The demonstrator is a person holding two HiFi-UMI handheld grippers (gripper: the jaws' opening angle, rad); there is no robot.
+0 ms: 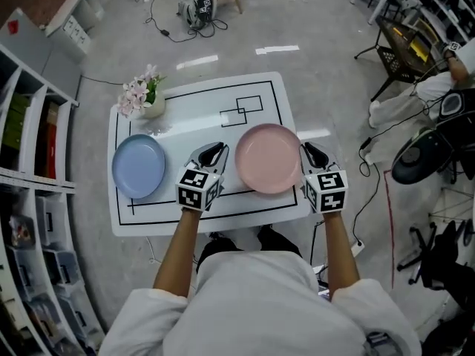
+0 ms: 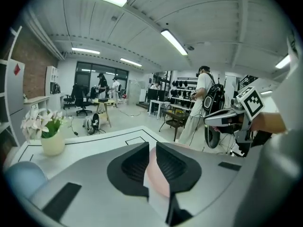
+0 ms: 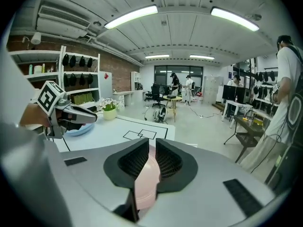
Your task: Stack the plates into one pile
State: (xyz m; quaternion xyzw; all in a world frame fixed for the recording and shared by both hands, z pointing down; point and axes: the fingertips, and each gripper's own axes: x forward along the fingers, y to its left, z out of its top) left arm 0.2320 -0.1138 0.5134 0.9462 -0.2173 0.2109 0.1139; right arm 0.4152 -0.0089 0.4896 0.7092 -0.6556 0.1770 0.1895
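Note:
A pink plate lies flat on the white table, right of centre. A blue plate sits at the table's left. My left gripper is just off the pink plate's left edge. In the left gripper view the plate shows through a narrow gap between the jaws of that gripper, which do not press on it. My right gripper is at the plate's right edge. The plate's rim lies between the slightly parted jaws of this gripper, held by neither.
A small vase of pink flowers stands at the table's far left corner. Black lines mark a rectangle on the tabletop. Shelving runs along the left. Chairs, cables and a person stand on the floor to the right.

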